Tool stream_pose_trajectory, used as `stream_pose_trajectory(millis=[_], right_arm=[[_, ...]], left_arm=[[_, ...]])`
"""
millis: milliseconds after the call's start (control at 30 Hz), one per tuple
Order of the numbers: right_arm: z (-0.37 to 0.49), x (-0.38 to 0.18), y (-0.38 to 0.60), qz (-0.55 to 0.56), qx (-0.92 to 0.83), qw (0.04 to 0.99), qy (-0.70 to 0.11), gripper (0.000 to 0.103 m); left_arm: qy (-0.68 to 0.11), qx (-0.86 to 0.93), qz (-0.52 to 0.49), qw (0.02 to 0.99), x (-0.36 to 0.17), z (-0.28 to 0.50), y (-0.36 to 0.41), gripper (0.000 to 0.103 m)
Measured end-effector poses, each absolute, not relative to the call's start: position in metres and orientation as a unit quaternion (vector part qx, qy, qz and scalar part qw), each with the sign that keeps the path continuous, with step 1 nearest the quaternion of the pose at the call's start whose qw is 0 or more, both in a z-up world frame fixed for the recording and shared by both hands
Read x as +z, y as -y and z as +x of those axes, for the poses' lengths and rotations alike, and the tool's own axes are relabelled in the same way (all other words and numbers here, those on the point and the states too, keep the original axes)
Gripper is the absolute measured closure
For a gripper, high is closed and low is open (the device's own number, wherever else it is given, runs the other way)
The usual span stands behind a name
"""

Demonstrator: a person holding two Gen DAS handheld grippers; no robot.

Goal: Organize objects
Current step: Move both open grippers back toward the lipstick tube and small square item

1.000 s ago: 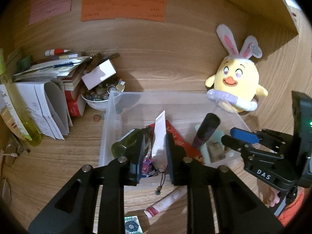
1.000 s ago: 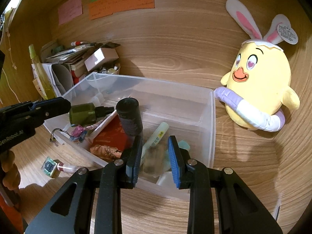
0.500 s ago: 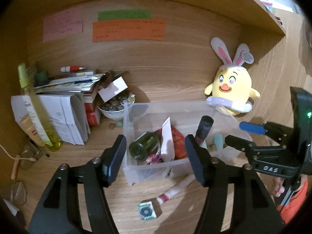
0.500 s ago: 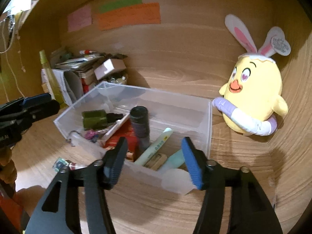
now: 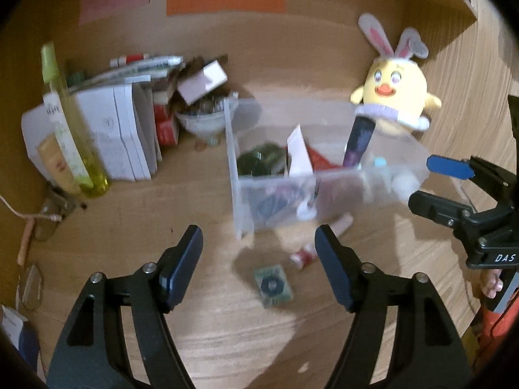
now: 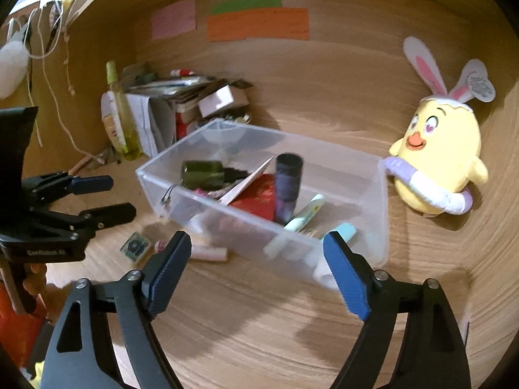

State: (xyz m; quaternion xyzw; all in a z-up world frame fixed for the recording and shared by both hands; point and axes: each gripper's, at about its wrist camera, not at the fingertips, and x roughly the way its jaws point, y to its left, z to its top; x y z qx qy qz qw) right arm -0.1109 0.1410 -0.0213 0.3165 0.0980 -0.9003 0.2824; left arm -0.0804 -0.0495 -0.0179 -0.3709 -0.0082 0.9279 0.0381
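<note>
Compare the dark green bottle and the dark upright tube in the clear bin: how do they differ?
The dark green bottle lies on its side at the bin's left end; the dark tube stands nearly upright near the middle. The bottle is olive green and squat with a narrower black neck; the tube is blackish purple, taller and straight-sided. Both sit inside the clear bin, and neither tool touches them.
</note>
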Motion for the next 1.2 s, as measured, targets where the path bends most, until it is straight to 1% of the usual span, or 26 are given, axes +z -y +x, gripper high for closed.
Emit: stream_pose_trajectory(millis=[267, 300, 333, 367, 500, 567, 633, 700, 733, 933, 1200], right_arm=[[-0.110, -0.048, -0.122, 0.356, -0.880, 0.293, -0.115, 0.021], [-0.111, -0.050, -0.120, 0.359, -0.878, 0.294, -0.116, 0.021], [-0.111, -0.051, -0.118, 0.362, -0.877, 0.295, -0.117, 0.021], [-0.111, -0.053, -0.116, 0.364, -0.875, 0.296, -0.118, 0.021], [-0.112, -0.058, -0.106, 0.373, -0.868, 0.302, -0.123, 0.021], [-0.113, -0.062, -0.099, 0.381, -0.864, 0.306, -0.124, 0.021], [-0.114, -0.066, -0.093, 0.389, -0.860, 0.307, -0.125, 0.021], [-0.116, -0.070, -0.086, 0.395, -0.856, 0.308, -0.126, 0.021], [-0.117, -0.072, -0.083, 0.400, -0.854, 0.307, -0.126, 0.021], [-0.122, -0.078, -0.070, 0.415, -0.850, 0.301, -0.122, 0.021], [-0.128, -0.084, -0.058, 0.432, -0.845, 0.292, -0.117, 0.020]], left_arm=[[-0.005, 0.906, -0.420, 0.055, -0.049, -0.079, 0.045, 0.032], [-0.005, 0.903, -0.426, 0.052, -0.053, -0.079, 0.044, 0.034], [-0.007, 0.901, -0.431, 0.050, -0.055, -0.079, 0.044, 0.042], [-0.007, 0.899, -0.435, 0.052, -0.057, -0.078, 0.044, 0.046], [-0.002, 0.898, -0.437, 0.054, -0.059, -0.079, 0.044, 0.047], [-0.002, 0.895, -0.442, 0.055, -0.060, -0.080, 0.044, 0.058], [-0.005, 0.894, -0.444, 0.054, -0.061, -0.082, 0.044, 0.063], [-0.007, 0.895, -0.443, 0.051, -0.061, -0.082, 0.043, 0.071], [-0.010, 0.896, -0.441, 0.052, -0.061, -0.081, 0.043, 0.079], [-0.019, 0.908, -0.418, 0.038, -0.056, -0.073, 0.045, 0.079], [0.021, 0.926, -0.377, 0.009, -0.043, -0.066, 0.064, 0.079]])
